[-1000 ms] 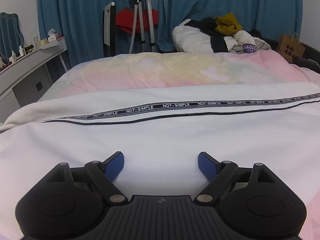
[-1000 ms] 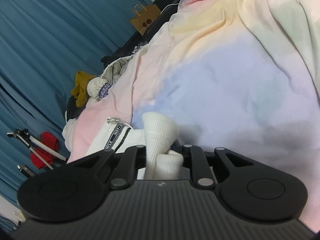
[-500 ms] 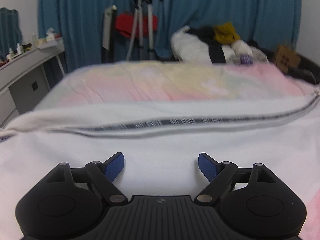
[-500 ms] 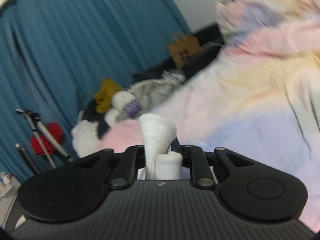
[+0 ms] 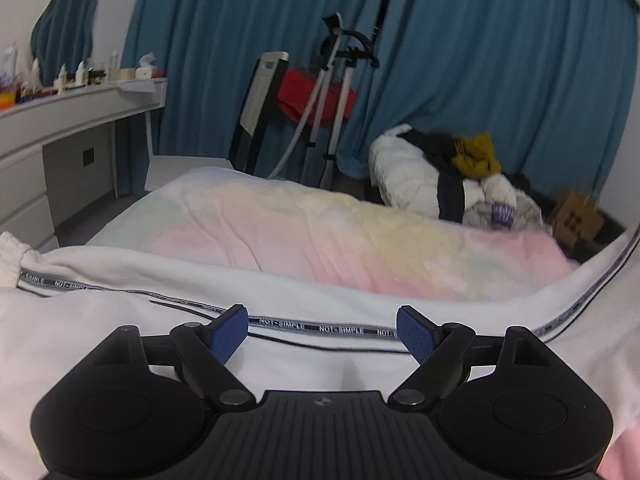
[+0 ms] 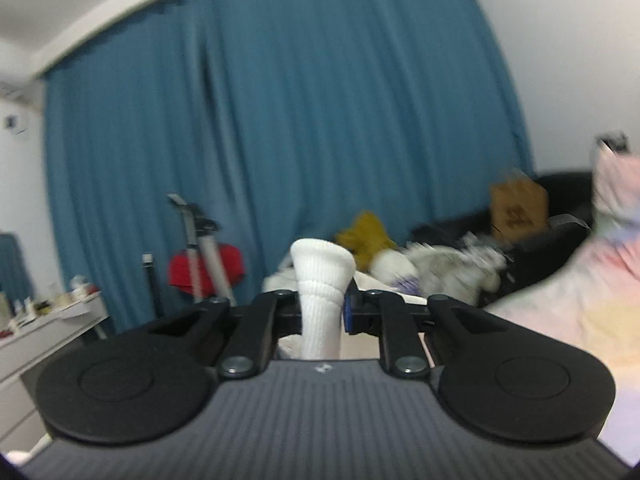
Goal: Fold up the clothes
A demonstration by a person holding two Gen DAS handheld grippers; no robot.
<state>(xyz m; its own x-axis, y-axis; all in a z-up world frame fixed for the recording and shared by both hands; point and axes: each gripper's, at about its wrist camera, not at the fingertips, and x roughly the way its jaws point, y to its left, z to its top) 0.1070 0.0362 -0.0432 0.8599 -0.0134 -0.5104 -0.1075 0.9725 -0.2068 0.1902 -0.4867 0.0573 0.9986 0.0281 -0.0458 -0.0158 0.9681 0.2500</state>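
The right gripper (image 6: 324,312) has swung up, lifting the pinched cuff (image 6: 323,276) for a fold; the left gripper (image 5: 322,334) hovers open over the garment (image 5: 120,320).

Left wrist view sits low and close above the white garment (image 5: 120,320), facing the blue curtain (image 5: 480,80). Right wrist view is raised, facing that curtain (image 6: 280,120). Both show the clothes pile (image 5: 460,176) ahead.
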